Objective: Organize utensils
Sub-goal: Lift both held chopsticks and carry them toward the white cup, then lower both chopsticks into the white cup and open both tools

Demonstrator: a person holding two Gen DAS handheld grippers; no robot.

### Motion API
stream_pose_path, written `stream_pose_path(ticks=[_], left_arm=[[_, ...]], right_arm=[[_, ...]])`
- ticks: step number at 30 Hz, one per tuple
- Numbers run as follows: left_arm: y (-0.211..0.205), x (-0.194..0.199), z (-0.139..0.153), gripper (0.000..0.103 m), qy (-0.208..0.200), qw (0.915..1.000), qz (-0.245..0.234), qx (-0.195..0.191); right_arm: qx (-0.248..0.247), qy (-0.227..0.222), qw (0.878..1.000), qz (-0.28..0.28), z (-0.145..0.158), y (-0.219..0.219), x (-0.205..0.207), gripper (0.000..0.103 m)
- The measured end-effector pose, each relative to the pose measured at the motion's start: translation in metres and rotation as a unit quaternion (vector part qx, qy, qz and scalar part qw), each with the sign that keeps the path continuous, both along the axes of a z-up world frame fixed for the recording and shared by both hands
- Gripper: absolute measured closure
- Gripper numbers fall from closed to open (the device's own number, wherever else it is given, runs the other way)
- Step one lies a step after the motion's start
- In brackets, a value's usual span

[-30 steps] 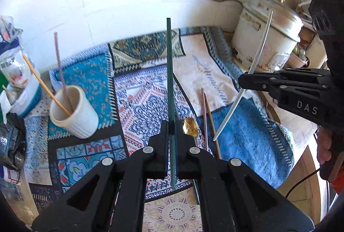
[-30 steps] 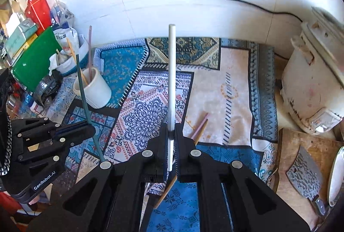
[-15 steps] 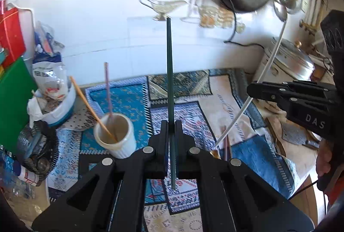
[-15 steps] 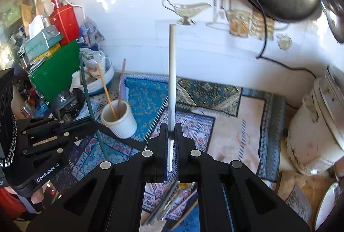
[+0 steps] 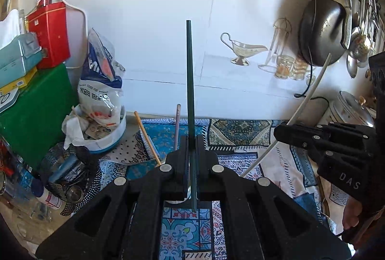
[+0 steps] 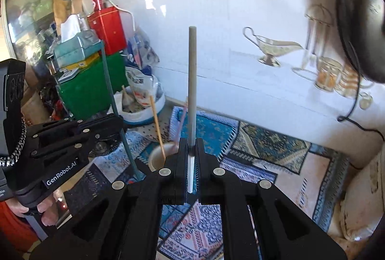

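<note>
Beside the left tongs [image 6: 115,124], clamping a green chopstick [image 5: 190,81], a cup [image 6: 157,159] holds two chopsticks [image 6: 157,126].

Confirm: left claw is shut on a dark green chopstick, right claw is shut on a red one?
Not quite. The left claw does clamp the dark green chopstick, but the right claw clamps a white chopstick, not red, as the right wrist view shows.

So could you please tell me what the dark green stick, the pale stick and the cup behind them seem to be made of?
The dark green stick looks like plastic or lacquered wood: even colour, smooth matte sides. The pale stick seems plastic or melamine, off-white and dull with a rounded tip. The cup looks like glazed ceramic, cream with a thick rim, though it is blurred and largely hidden by the right hand-held gripper.
</note>
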State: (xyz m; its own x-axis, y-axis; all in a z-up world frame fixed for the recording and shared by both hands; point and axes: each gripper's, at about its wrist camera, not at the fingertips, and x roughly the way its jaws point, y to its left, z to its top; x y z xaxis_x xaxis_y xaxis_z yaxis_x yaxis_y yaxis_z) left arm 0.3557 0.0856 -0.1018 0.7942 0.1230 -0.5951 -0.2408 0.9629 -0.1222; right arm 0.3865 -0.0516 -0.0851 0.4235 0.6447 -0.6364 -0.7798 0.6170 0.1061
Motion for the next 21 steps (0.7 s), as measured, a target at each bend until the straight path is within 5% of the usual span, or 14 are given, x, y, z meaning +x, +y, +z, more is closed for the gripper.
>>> stream_pose_path(ticks=[9, 21], left_arm=[[0.029, 0.029, -0.016, 0.1, 0.01, 0.9984, 0.055, -0.006], [0.057, 0.071, -0.073, 0.1, 0.059, 0.9928, 0.101, -0.027]], right_arm=[[0.007, 0.006, 0.999, 0.045, -0.009, 0.045, 0.023, 0.098], [-0.045, 0.073, 0.993, 0.081, -0.077, 0.088, 0.058, 0.098]])
